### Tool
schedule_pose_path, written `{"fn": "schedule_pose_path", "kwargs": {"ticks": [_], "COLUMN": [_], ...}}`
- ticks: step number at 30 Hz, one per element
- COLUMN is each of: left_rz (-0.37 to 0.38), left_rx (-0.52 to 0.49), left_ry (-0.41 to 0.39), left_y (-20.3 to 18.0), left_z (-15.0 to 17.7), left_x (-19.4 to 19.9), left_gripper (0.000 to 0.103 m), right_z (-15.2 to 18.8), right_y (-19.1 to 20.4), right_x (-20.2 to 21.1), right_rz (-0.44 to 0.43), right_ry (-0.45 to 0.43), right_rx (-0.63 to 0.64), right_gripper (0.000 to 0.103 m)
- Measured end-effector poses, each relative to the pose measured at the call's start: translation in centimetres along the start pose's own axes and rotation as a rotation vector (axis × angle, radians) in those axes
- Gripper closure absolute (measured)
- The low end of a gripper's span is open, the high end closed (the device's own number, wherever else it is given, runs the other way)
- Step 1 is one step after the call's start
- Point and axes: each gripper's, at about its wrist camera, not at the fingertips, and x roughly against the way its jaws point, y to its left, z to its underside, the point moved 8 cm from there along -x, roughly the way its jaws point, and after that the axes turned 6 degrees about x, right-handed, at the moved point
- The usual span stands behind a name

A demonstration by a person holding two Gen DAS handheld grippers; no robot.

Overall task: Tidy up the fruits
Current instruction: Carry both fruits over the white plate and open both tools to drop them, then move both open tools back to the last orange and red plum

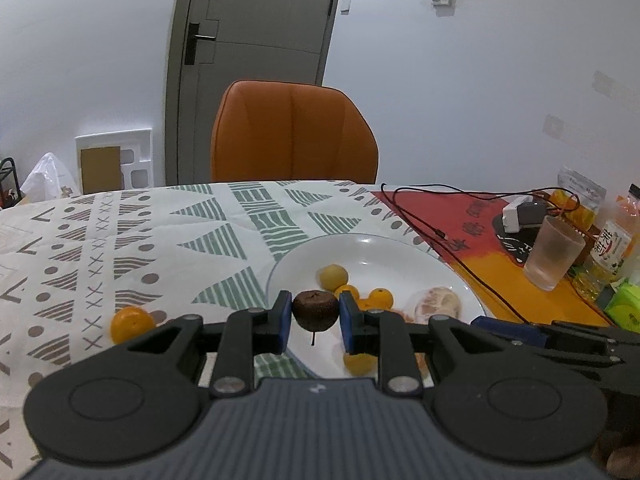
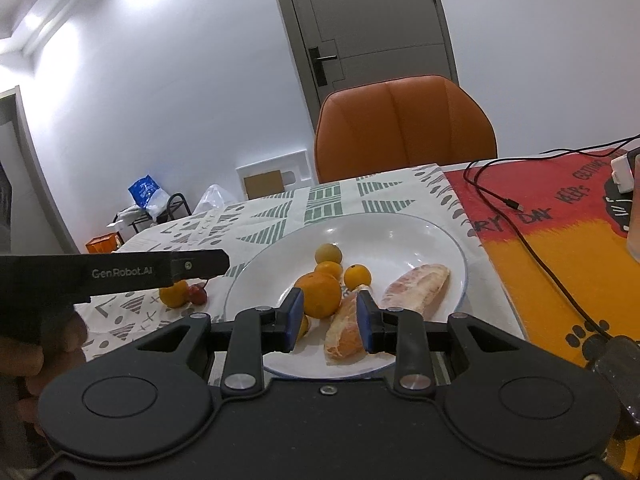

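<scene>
A dark fruit (image 1: 315, 310), stem down, is clamped between the pads of the left hand-held gripper (image 1: 315, 316) and held over the near rim of the plate (image 1: 400, 248), so one placement is judged to be in hand. The right hand-held gripper (image 2: 329, 320) is spread, grasping nothing, low over the plate's near edge; a peeled segment (image 2: 344, 332) lies between its pads, though whether the right pad touches it cannot be told. Several fruits are already gathered on the plate: an orange (image 2: 320, 294), small citrus (image 2: 357, 275), a yellowish one (image 2: 328, 254) and a large peeled piece (image 2: 416, 286). Left on the counter (image 1: 120, 240) beside the plate are an orange (image 1: 131, 323) and, seen only from the right wrist, a small red fruit (image 2: 198, 295), partly hidden by the other tool's body. The kind of the dark fruit is hard to make out, and the plate's near part is cut off by the tools
</scene>
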Motion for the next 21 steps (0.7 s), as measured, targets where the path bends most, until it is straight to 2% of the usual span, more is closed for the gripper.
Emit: {"fn": "schedule_pose_path", "kwargs": {"ticks": [1,3,9,12,15,17,19,21], "left_rz": [-0.008,-0.016,-0.044,-0.066,-0.089,-0.104,-0.129,-0.156], "left_rx": [0.0,0.007,0.031,0.041,0.06,0.085,0.104,0.113], "left_ry": [-0.003,-0.001,0.003,0.006,-0.009,-0.024,-0.033,-0.038], "left_y": [0.0,0.2,1.5,2.6,3.9,5.0,6.0,7.0], "left_z": [0.0,0.0,0.2,0.3,0.3,0.1,0.0,-0.1], "left_x": [0.0,0.0,0.4,0.8,1.4,2.0,2.4,2.7], "left_gripper": [0.075,0.074,0.069,0.06,0.044,0.029,0.019,0.016], "right_z": [0.0,0.1,0.5,0.7,0.7,0.7,0.7,0.7], "right_y": [0.0,0.0,0.7,1.2,1.8,2.2,2.5,2.9], "right_x": [0.0,0.0,-0.5,-1.0,-1.3,-1.5,-1.7,-1.9], "right_rz": [-0.004,-0.001,-0.015,-0.023,-0.035,-0.041,-0.047,-0.053], "right_ry": [0.001,0.009,0.016,0.023,0.025,0.028,0.027,0.03], "right_rx": [-0.004,-0.008,0.001,0.001,0.003,0.001,-0.004,0.0], "right_gripper": [0.065,0.053,0.052,0.052,0.051,0.046,0.036,0.035]}}
